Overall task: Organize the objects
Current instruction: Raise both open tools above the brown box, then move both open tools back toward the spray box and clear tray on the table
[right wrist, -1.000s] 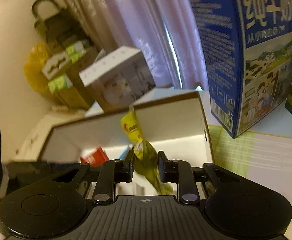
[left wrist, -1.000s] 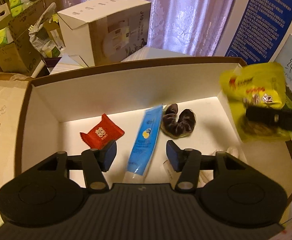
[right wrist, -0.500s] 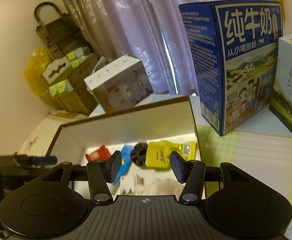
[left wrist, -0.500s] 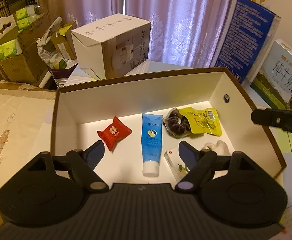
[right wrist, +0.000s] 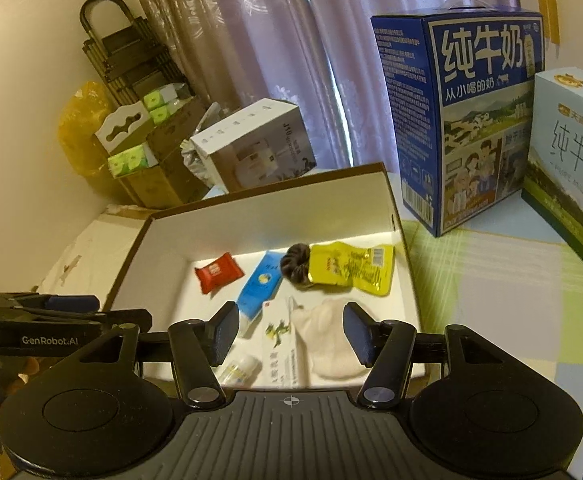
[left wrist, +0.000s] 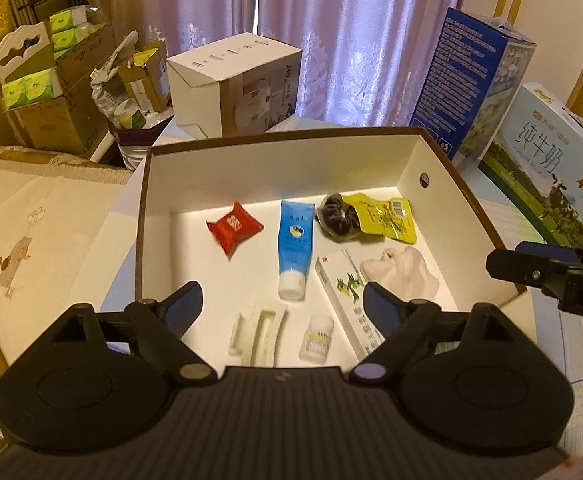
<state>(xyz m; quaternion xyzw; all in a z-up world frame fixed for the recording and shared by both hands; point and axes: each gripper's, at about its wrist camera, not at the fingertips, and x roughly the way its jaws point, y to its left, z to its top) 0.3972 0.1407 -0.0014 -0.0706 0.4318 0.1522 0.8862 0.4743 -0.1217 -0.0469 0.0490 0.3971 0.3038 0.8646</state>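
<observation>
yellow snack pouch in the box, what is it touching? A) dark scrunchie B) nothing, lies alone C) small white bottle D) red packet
A: the yellow pouch lies at the far right of the box with its left end against the dark scrunchie; the red packet and the small white bottle lie well apart from it.

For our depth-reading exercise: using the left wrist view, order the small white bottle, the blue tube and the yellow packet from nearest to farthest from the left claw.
1. Small white bottle: between the left claw's fingers, near end of the box.
2. Blue tube: mid-box, centre.
3. Yellow packet: far right, beside the dark scrunchie.
</observation>
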